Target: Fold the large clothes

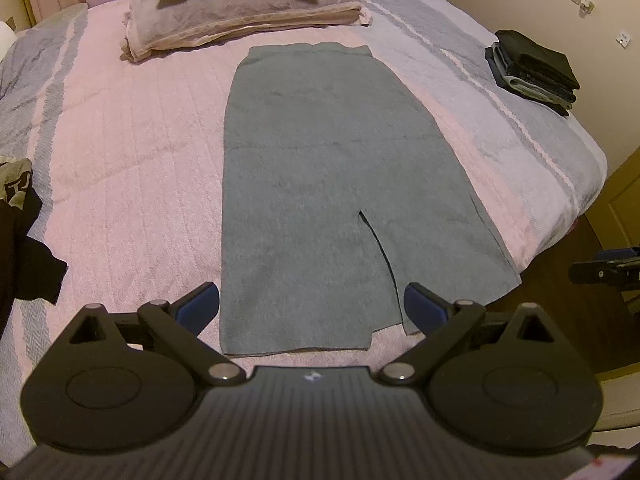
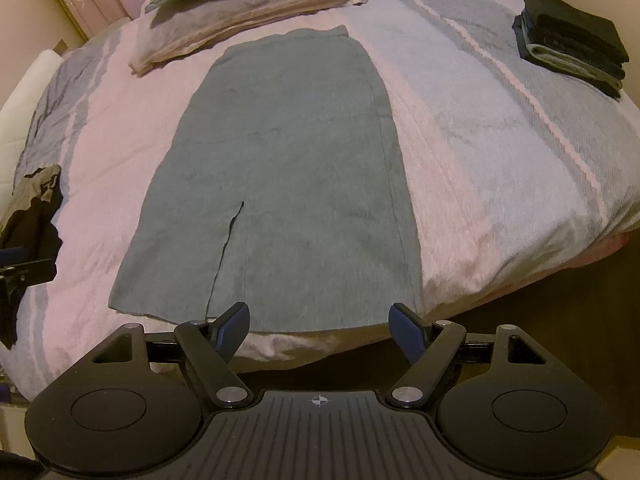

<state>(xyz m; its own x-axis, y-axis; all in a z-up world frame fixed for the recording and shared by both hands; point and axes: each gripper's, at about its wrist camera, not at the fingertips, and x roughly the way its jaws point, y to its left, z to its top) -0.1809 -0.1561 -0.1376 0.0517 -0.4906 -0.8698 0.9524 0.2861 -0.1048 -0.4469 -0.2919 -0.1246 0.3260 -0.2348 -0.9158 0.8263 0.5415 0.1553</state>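
Note:
A long grey skirt [image 1: 320, 184] lies flat on the bed, waistband at the far end, hem with a slit toward me. In the right wrist view the same skirt [image 2: 288, 184] stretches away from the near bed edge. My left gripper [image 1: 311, 306] is open, hovering over the hem's left half with nothing between its blue pads. My right gripper [image 2: 319, 330] is open too, just above the hem's right half at the bed edge, holding nothing. The right gripper's tip [image 1: 604, 268] shows at the far right of the left wrist view.
The pink and grey striped bedspread [image 1: 132, 168] covers the bed. Folded blankets with a pillow [image 1: 240, 8] sit at the head. A stack of folded dark clothes [image 1: 532, 68] rests at the right. A dark crumpled garment [image 1: 24, 232] lies at the left edge.

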